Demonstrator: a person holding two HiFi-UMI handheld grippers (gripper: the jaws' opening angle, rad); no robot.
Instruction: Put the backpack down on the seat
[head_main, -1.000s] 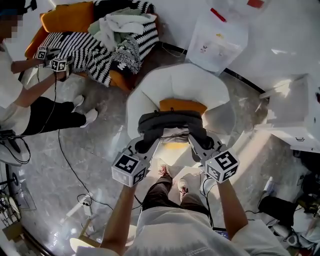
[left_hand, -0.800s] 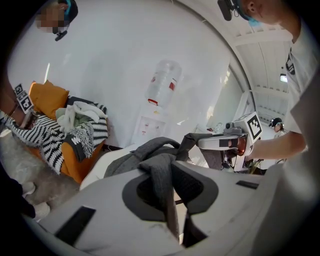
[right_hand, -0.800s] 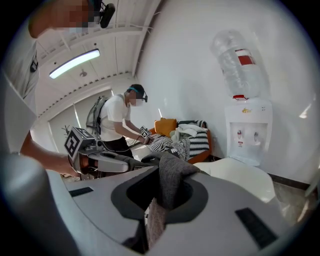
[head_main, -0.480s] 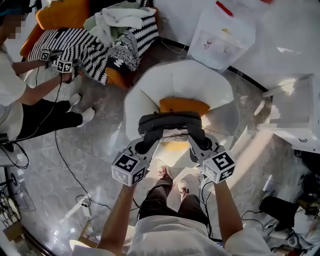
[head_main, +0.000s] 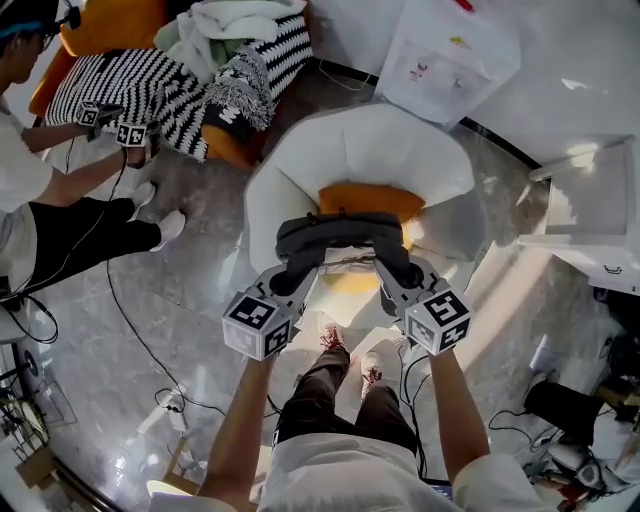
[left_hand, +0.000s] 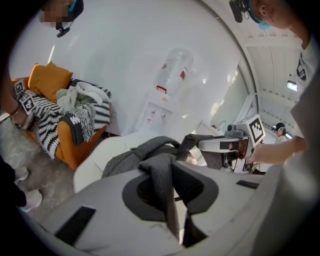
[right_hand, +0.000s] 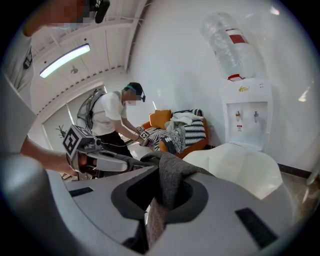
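Grey backpack (head_main: 340, 232) clamped in grippers (head_main: 291, 279) (head_main: 392, 272) (both)

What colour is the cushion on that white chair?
The cushion is orange; the head view shows it best.

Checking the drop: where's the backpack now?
Head view, centre: the backpack hangs from the left tool and right tool, over the white chair, beside its orange cushion.

Orange cushion (head_main: 365, 198) half hidden behind the backpack (head_main: 340, 233), water dispenser (head_main: 455, 58) cut off at the top edge
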